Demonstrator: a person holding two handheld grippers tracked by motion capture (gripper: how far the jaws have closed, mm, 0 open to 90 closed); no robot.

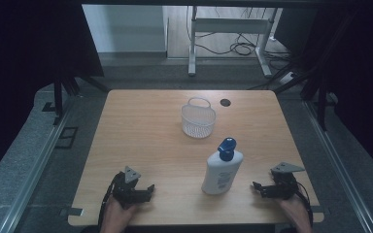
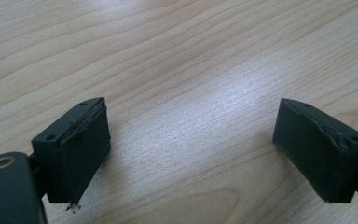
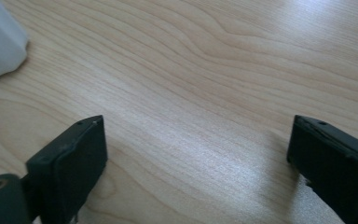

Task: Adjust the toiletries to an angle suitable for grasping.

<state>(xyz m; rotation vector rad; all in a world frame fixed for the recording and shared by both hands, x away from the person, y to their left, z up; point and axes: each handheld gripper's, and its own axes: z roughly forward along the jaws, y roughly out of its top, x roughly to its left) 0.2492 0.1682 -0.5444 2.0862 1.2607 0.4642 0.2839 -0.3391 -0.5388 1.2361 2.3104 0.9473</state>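
The high view looks forward and down from above the near edge of the table (image 1: 141, 121), taking in its whole top; each gripper view rides low and close over the wood, facing along its own fingers (image 2: 81, 149); all three share the table's near strip.

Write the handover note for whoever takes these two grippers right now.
Left gripper: jaws wide open, empty, resting low over the near left of the light wooden table.
Right gripper: jaws wide open, empty, at the near right, pointing toward the bottle.
White plastic pump bottle with a blue pump head: upright near the table's front, between the grippers and closer to the right one, untouched.
White mesh basket with a handle: upright farther back, near the middle; looks empty.
Done: nothing yet.
Left: probably grasp the bottle and move it to the basket.
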